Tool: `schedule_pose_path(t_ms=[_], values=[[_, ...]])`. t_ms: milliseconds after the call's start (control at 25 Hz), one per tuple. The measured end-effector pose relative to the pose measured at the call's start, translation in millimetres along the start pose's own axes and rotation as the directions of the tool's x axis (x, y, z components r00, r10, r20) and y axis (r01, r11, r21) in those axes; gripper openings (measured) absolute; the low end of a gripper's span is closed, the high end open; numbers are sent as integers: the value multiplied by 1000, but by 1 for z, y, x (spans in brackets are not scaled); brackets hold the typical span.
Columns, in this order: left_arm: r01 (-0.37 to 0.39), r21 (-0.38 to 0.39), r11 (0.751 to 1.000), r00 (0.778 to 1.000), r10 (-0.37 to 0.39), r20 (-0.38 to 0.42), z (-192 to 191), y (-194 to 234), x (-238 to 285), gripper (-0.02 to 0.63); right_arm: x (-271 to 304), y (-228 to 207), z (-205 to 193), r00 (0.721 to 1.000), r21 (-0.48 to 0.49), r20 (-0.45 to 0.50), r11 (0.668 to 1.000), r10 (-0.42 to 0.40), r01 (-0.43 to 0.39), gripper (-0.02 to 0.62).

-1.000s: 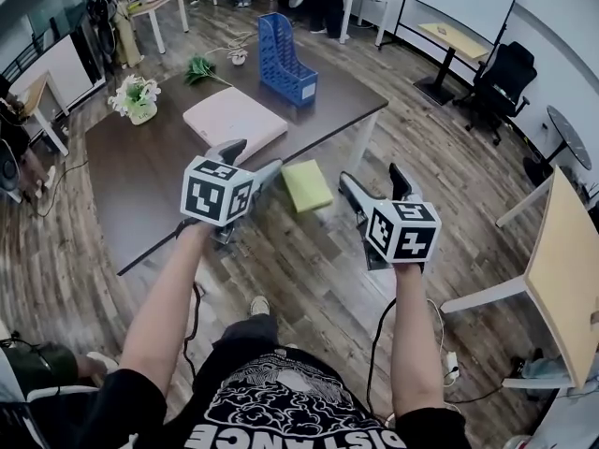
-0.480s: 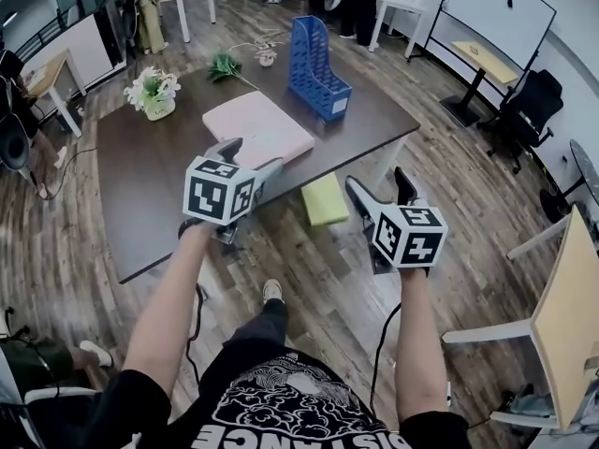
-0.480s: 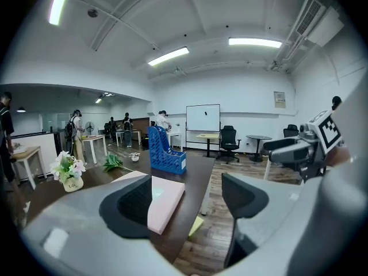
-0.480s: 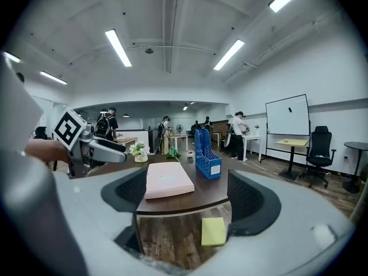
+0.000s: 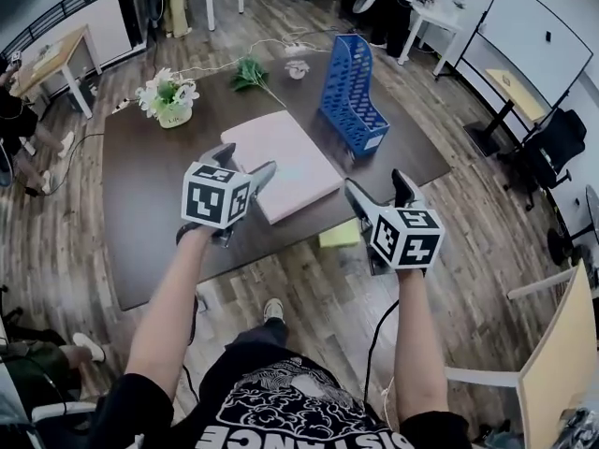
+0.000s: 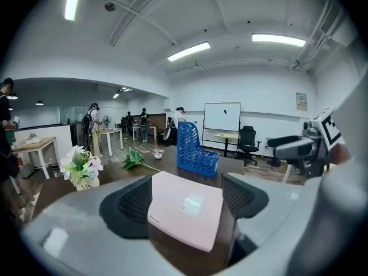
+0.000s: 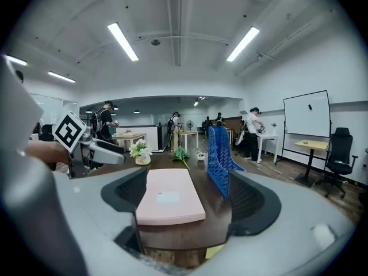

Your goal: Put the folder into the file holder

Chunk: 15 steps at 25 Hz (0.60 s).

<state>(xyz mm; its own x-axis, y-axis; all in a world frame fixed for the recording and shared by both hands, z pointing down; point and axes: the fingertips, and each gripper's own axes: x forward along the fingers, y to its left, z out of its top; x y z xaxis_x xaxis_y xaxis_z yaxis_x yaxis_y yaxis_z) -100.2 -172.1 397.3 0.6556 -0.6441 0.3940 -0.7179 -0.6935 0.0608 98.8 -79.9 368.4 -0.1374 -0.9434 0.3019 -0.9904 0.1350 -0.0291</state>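
Observation:
A pink folder (image 5: 281, 162) lies flat on the dark brown table (image 5: 140, 213), its near edge close to the table's front. A blue file holder (image 5: 354, 108) stands upright behind it to the right. My left gripper (image 5: 245, 162) hovers open over the folder's near left corner, touching nothing. My right gripper (image 5: 377, 187) is open too, held off the table's front edge, right of the folder. In the left gripper view the folder (image 6: 187, 209) shows between the open jaws, with the holder (image 6: 195, 151) beyond. The right gripper view has the folder (image 7: 168, 197) ahead and the holder (image 7: 219, 157) to its right.
A white pot of flowers (image 5: 170, 98) stands at the table's back left. A green sprig (image 5: 251, 75) and a small white thing (image 5: 298, 66) lie at the back. A yellow-green pad (image 5: 339, 235) sits below the table's front edge. People stand at far tables.
The person has stepped up to the table, so the folder and holder are much nearer. Both grippers now reach the table's front edge, the left one over the folder.

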Motion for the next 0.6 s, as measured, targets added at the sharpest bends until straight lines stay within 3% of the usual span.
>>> schedule_pose_path(t_ms=[600], values=[[-116, -71, 991, 993, 114, -24, 15, 119, 60, 382, 158, 9, 35, 988, -22, -74, 991, 133, -135, 428]])
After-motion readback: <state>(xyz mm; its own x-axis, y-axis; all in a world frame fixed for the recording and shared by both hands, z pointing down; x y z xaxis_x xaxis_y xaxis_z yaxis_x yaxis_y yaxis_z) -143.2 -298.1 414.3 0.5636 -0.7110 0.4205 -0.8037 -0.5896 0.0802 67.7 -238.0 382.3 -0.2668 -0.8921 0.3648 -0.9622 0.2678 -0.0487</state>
